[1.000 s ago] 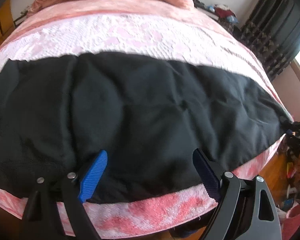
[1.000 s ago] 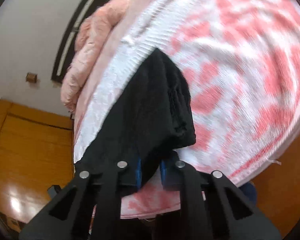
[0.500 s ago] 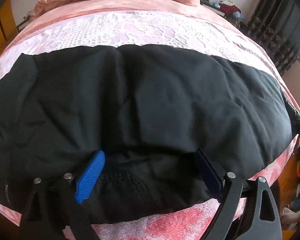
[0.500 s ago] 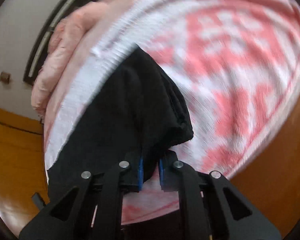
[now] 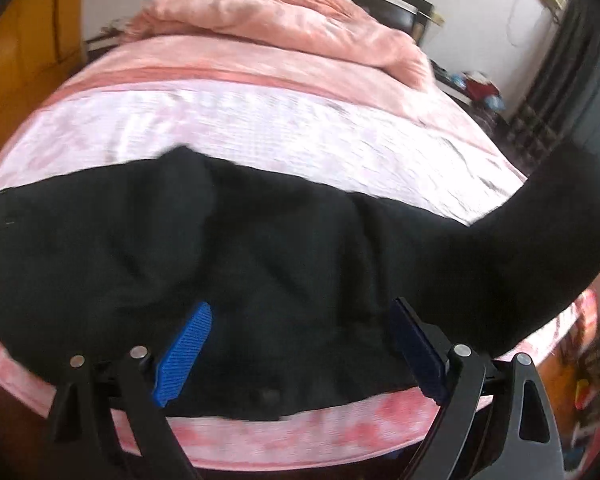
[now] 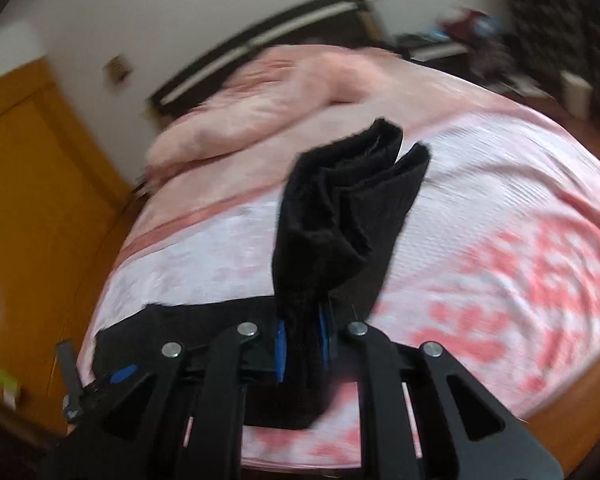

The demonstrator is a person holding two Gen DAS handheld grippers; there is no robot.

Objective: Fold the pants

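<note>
Counts: we see one pair of black pants [image 5: 284, 264], one bed [image 5: 260, 132] with a pink and white cover, one heaped pink quilt [image 5: 284, 28] at its far end, and two grippers, each with two blue-padded fingers.

Left gripper [image 5: 304, 344]: we find its jaws wide apart, the blue pads [image 5: 184, 356] at about 7 and 5 o'clock in the left wrist view; nothing is pinched between them. Whether the pads graze the cloth below, we cannot tell.

Right gripper [image 6: 302, 350]: we read its jaws as nearly closed, clamped on a thick fold of the pants, which fills the narrow gap between the two blue pads.

Pants, relative to the left gripper: the spread garment lies flat across the near end of the bed, filling the span between the open fingers and reaching toward 12 o'clock; its near hem sits just inside the bed's edge.

Pants, relative to the right gripper: the pinched end stands up out of the jaws toward 12 o'clock, clear of the cover, with its free tip split in two lobes [image 6: 380, 148]. In the left wrist view we see this lifted end arching up toward 3 o'clock.

Rest of the pants: a flat black panel lies at 8 o'clock of the right gripper, on the cover.
</note>
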